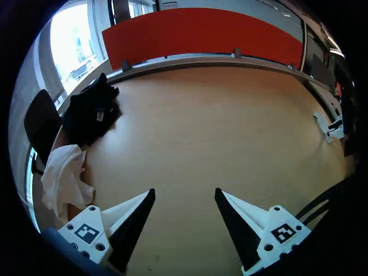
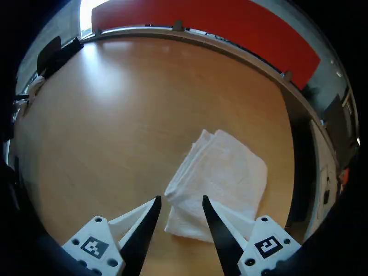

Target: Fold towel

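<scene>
Left table edge: crumpled white cloth (image 1: 64,177), black fabric bundle (image 1: 92,115) behind it. Left gripper (image 1: 184,190) spread wide above the bare light wooden tabletop (image 1: 207,119). Right gripper (image 2: 181,198) fingers parted, either side of the near corner of the folded white terry towel (image 2: 225,179), which lies flat on the tabletop.

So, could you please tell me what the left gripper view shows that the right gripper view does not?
Left gripper view: the open left gripper, a black clothing heap and a crumpled white cloth draped at the table edge. Right gripper view: the open right gripper over the near edge of a folded white terry towel. Shared: the light wooden table and the red partition panel behind it.
</scene>
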### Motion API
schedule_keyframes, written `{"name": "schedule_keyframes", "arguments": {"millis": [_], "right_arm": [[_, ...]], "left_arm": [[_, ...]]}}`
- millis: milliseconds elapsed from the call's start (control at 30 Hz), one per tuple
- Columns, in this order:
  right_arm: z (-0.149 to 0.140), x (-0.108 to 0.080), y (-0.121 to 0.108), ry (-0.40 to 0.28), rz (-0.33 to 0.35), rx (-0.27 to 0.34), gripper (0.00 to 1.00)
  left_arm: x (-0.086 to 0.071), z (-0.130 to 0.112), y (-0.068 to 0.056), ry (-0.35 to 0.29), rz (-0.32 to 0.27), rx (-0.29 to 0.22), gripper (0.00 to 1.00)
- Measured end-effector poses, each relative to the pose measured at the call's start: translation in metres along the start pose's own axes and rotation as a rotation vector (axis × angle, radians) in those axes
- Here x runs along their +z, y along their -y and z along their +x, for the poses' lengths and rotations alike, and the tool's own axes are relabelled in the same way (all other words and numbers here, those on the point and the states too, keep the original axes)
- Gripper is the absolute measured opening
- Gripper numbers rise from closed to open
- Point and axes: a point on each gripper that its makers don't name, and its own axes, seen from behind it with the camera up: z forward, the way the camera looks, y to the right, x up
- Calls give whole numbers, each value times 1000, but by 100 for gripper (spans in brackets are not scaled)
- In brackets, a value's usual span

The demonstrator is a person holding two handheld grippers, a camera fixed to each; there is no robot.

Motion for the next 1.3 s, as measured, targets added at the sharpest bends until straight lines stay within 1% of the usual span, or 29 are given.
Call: {"name": "schedule_keyframes", "arguments": {"millis": [100,333,467,667,800,933,1000,1100,1300], "right_arm": [[1,3,5,4,8,-7,62],[0,6,5,11,3,-6,55],[0,6,5,11,0,-8,49],[1,6,6,10,1,-10,29],[1,7,8,10,6,-3,23],[0,7,9,9,11,10,11],[0,7,8,7,7,17,7],[2,6,7,0,6,26,5],[8,-3,2,-23,-6,24,5]], "left_arm": [[0,0,2,0,2,-1,96],[0,-1,4,1,2,-4,96],[1,-1,4,2,2,-2,96],[0,-2,4,2,3,-1,96],[0,-3,5,4,4,-3,96],[0,-3,6,4,6,1,96],[0,-3,6,4,8,2,96],[0,-3,6,3,7,1,96],[0,-1,6,-2,4,-1,96]]}}
